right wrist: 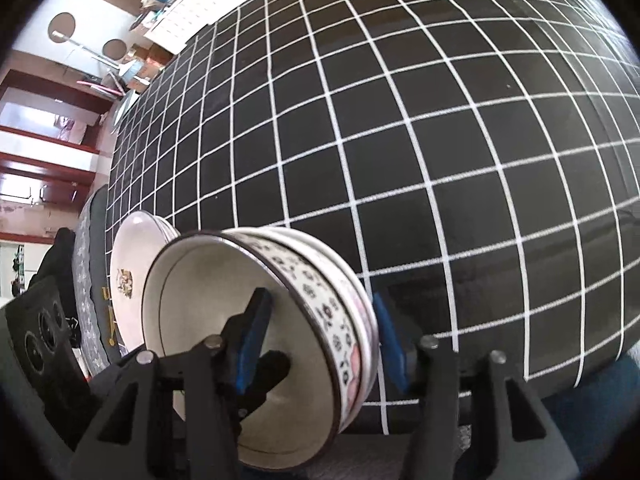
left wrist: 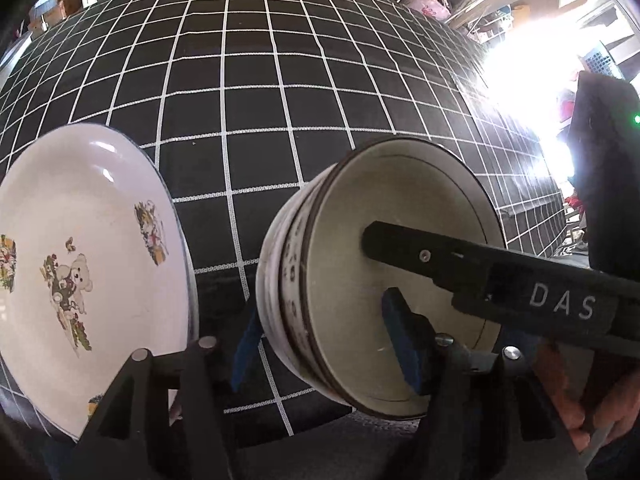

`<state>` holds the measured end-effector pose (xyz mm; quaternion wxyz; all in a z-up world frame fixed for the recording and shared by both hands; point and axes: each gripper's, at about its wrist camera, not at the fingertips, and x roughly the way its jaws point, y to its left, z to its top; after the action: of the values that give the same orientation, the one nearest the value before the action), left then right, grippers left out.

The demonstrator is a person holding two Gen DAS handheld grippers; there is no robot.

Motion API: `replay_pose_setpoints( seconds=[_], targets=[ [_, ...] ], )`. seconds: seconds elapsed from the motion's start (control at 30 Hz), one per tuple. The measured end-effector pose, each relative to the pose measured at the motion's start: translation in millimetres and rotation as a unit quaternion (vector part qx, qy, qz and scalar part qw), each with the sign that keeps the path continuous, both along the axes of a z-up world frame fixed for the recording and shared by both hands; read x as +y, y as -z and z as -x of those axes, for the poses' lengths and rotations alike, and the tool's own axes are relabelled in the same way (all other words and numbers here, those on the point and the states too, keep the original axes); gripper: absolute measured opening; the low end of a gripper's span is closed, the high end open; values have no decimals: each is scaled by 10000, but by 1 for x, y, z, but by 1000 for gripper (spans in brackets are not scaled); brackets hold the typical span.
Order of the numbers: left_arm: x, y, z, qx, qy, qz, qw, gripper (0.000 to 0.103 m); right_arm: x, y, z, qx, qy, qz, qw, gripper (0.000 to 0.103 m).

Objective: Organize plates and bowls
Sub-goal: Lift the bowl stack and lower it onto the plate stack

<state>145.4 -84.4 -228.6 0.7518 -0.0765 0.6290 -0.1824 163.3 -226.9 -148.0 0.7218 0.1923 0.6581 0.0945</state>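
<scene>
Black tabletop (left wrist: 280, 80) crossed by white grid lines, carrying a white plate (left wrist: 92, 260) printed with a teddy bear and small flowers. Just to the right of the plate, apart from it, a stack of bowls (left wrist: 360, 240): a cream inner bowl with a dark rim and a band of black flower marks, nested in plainer white ones. Left gripper (left wrist: 326, 336) set narrow astride the near wall of the stack, one blue pad outside, the other inside the inner bowl; cannot tell whether the pads actually press the wall. Right gripper (right wrist: 320, 340) clamped on the opposite wall of the stack, outer blue pad flat against the outermost bowl, inner pad inside the cream hollow. In the left wrist view, one black finger (left wrist: 440, 256) of the right gripper reaching across the bowl's mouth from the right, lettered "DAS". Whether resting on the tabletop or raised off it, not clear from either view. Beyond the far edge of the tabletop, a white tray-like panel and cluttered shelves.
</scene>
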Motion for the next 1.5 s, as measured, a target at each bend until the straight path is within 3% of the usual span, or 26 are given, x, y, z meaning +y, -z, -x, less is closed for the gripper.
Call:
replay_pose_setpoints(
  seconds=[0.27, 0.5, 0.77, 0.9, 1.23, 1.5],
  targets=[
    [-3, -10, -3, -79, -115, -127, 9998, 58, 7, -8, 0, 88, 119, -63, 9999, 56],
    [1, -41, -12, -332, -191, -220, 9990, 58, 20, -30, -6, 11, 163, -129, 9998, 56],
    [40, -73, -23, -547, -506, -228, 9970, 58, 65, -56, -21, -177, -125, -140, 9997, 56],
    [82, -81, -29, -546, -737, -263, 9954, 57, 94, -57, -31, -188, -326, -189, 9991, 56],
    [153, -58, -40, -332, -1235, -276, 9914, 57, 163, -33, -52, 64, -848, -142, 9963, 56],
    [167, -35, -40, -120, -1371, -152, 9904, 57, 180, -15, -53, 251, -1020, 16, 9945, 56]
  ],
)
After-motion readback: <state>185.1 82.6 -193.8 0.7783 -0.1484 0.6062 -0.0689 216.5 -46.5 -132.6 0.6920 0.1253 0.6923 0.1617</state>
